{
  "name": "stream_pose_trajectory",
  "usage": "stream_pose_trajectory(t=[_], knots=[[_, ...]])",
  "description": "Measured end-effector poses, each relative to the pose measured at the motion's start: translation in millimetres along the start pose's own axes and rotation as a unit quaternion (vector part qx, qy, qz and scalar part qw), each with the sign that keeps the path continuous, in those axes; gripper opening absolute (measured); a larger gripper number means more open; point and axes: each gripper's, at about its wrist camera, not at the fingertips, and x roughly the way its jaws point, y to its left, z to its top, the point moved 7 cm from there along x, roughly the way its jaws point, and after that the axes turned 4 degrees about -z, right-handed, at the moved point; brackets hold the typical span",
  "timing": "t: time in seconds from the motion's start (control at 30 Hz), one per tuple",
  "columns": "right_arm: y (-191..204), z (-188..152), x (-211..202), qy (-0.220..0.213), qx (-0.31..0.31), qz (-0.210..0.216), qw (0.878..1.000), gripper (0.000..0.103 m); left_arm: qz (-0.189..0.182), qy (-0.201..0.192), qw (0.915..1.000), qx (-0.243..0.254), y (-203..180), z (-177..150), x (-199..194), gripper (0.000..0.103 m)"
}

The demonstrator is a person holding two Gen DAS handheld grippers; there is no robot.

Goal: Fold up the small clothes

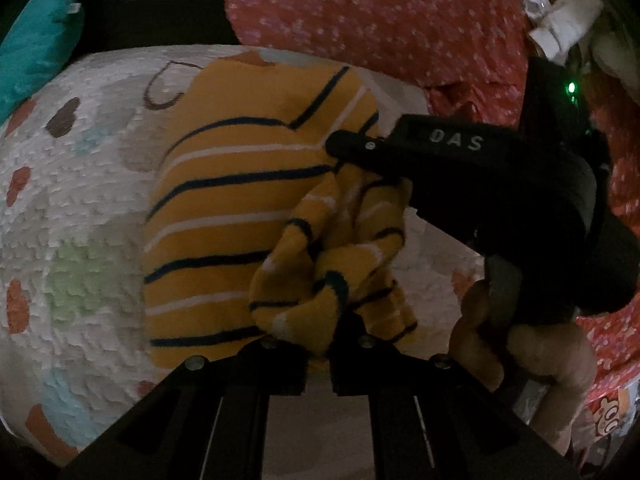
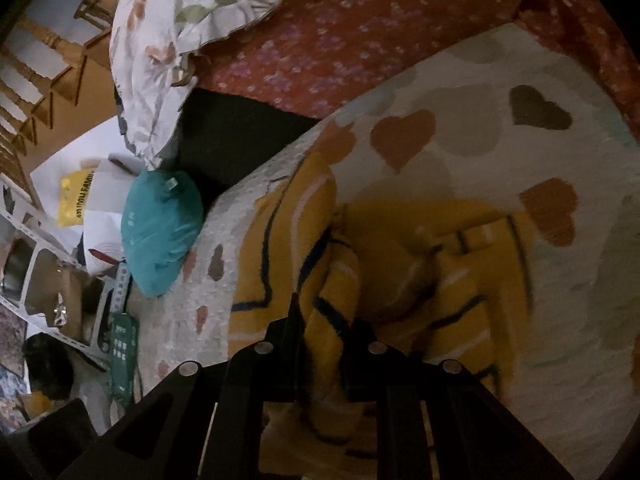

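Pinching a bunched-up wad of the yellow striped shirt [image 1: 240, 208], the left hand-held gripper [image 1: 320, 344] has its fingers closed tight on the fabric right at its tips. The right hand-held gripper [image 1: 348, 146] comes in from the right side of that view, tip touching the same shirt a bit further up, and from its own camera the right hand-held gripper [image 2: 322, 344] looks clamped on a fold of the cloth too. So both ends have a grip. The rest of the shirt lies flat on the white heart-print blanket [image 1: 72, 208], spreading away to the left of the left hand-held gripper, long axis running roughly away from the camera. I'd guess the lifted bit is a sleeve or side that gets carried left over the flat body. Around it: a red speckled bedspread [image 1: 380, 20], a teal cushion [image 2: 160, 232] and a floral pillow [image 2: 180, 32] off the blanket edge, nothing really blocking the fold.
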Motion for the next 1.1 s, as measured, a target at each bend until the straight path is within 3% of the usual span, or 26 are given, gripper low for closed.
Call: stream_pose_trajectory(t=[0.3,0.33,0.4,0.47,0.5,0.6,0.67,0.73,0.8,0.9,0.97,1.07,1.1], knots=[[-54.6,3.3,-4.2,-0.003,0.034,-0.053,0.998,0.016,-0.003,0.022,0.9994,0.026,-37.1,-7.3,26.2,0.008],[-62.1,1.9,-1.0,0.006,0.038,-0.063,0.997,0.018,-0.003,0.026,0.9993,0.028,-38.7,-8.4,28.6,0.008],[-79.3,0.5,0.2,0.014,0.053,-0.091,0.994,0.032,-0.015,0.038,0.9989,0.022,-41.3,-10.9,29.3,0.008],[-95.5,4.6,-9.8,-0.004,0.078,-0.096,0.992,0.050,-0.035,0.040,0.9985,0.018,-41.6,-13.4,17.7,0.010],[-102.2,8.2,-18.3,-0.018,0.090,-0.098,0.991,0.053,-0.043,0.038,0.9982,0.017,-39.9,-14.9,10.1,0.011],[-109.2,18.8,-53.6,-0.082,0.102,-0.099,0.986,0.053,-0.050,0.034,0.9982,0.007,-29.4,-21.2,-9.2,0.014],[-93.7,21.6,-68.8,-0.104,0.097,-0.042,0.989,0.046,-0.045,0.029,0.9985,-0.008,-15.9,-24.7,-19.5,0.014],[-65.8,18.7,-71.3,-0.093,0.085,0.035,0.991,0.043,-0.036,0.022,0.9989,-0.021,-2.1,-28.2,-27.1,0.014],[-37.1,9.9,-66.0,-0.070,0.048,0.061,0.995,0.043,-0.028,0.020,0.9986,-0.040,13.4,-32.6,-31.6,0.014],[-13.8,-4.4,-50.2,-0.049,-0.028,-0.004,0.998,0.045,-0.013,0.021,0.9980,-0.059,30.7,-38.2,-34.3,0.014],[-13.1,-14.5,-33.8,-0.022,-0.054,-0.047,0.997,0.052,0.000,0.024,0.9975,-0.066,39.9,-42.6,-35.4,0.014],[-21.3,-33.5,-9.7,0.034,-0.052,-0.060,0.996,0.054,0.012,0.019,0.9967,-0.078,48.4,-42.8,-39.1,0.014],[-21.4,-41.7,-4.1,0.056,-0.054,-0.056,0.995,0.050,0.015,0.017,0.9965,-0.080,51.2,-43.3,-41.6,0.014]])
